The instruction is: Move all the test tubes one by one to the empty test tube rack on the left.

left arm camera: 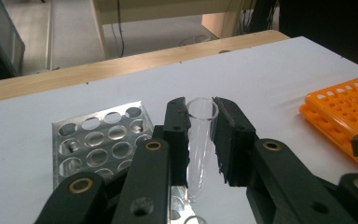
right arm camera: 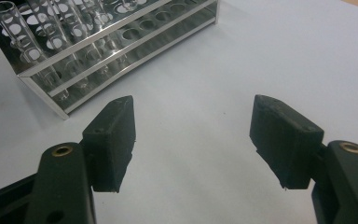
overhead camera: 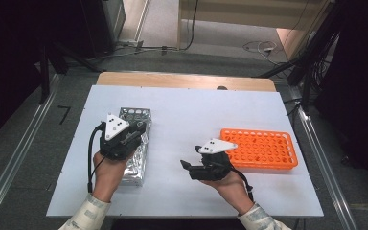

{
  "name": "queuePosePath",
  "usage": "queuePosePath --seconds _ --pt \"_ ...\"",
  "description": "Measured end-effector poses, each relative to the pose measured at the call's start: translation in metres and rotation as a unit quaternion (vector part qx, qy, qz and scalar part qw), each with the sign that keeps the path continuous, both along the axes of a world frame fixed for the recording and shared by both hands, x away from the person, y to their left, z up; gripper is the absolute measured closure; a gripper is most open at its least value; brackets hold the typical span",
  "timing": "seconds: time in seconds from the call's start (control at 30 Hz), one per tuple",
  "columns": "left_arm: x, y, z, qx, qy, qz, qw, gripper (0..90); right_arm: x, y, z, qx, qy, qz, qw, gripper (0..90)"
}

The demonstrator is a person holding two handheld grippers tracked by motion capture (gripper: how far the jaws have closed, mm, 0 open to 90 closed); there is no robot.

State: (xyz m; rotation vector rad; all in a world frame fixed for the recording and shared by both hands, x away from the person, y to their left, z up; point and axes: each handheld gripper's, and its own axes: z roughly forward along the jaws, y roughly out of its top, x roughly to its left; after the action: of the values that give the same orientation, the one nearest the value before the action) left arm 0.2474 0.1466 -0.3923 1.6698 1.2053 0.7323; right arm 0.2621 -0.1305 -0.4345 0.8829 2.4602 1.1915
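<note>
Left claw (left arm camera: 200,135) clamped on clear glass test tube (left arm camera: 199,140), frame centre, above perforated metal rack (left arm camera: 98,135), likely lifted for transfer to orange plastic rack (overhead camera: 261,148). Right claw (right arm camera: 196,140) spread apart, nothing between, idle over white surface (right arm camera: 261,56).

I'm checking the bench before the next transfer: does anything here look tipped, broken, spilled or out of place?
Nothing stands out. The metal rack and the orange rack sit flat on the white table, apart from each other. The left gripper is shut on a clear test tube, which looks whole. The right gripper is open over bare table.
</note>
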Motion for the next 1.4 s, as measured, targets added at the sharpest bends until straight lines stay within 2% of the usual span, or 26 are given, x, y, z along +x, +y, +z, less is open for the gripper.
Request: queuePosePath --seconds 0.37,0.6,0.87,1.07,1.4 --pt "-0.001 0.007 -0.006 0.014 0.003 0.013 0.9998 74.8 0.0 -0.004 0.001 0.002 -0.001 -0.006 1.0 29.6" --pt "-0.003 0.007 -0.017 0.028 0.008 0.012 0.9995 74.7 -0.001 -0.004 0.0 -0.001 -0.002 -0.003 1.0 29.6" --pt "-0.001 0.003 -0.028 0.043 0.028 0.003 0.9987 74.6 -0.002 -0.004 -0.001 -0.004 -0.003 -0.003 1.0 29.5" --pt "-0.001 0.002 -0.03 0.045 0.037 0.003 0.9983 74.3 -0.002 -0.004 -0.003 -0.007 -0.004 -0.003 1.0 29.5" --pt "-0.001 0.002 -0.03 0.035 0.042 0.001 0.9985 71.1 -0.002 -0.005 -0.003 -0.008 -0.002 -0.005 1.0 29.4"
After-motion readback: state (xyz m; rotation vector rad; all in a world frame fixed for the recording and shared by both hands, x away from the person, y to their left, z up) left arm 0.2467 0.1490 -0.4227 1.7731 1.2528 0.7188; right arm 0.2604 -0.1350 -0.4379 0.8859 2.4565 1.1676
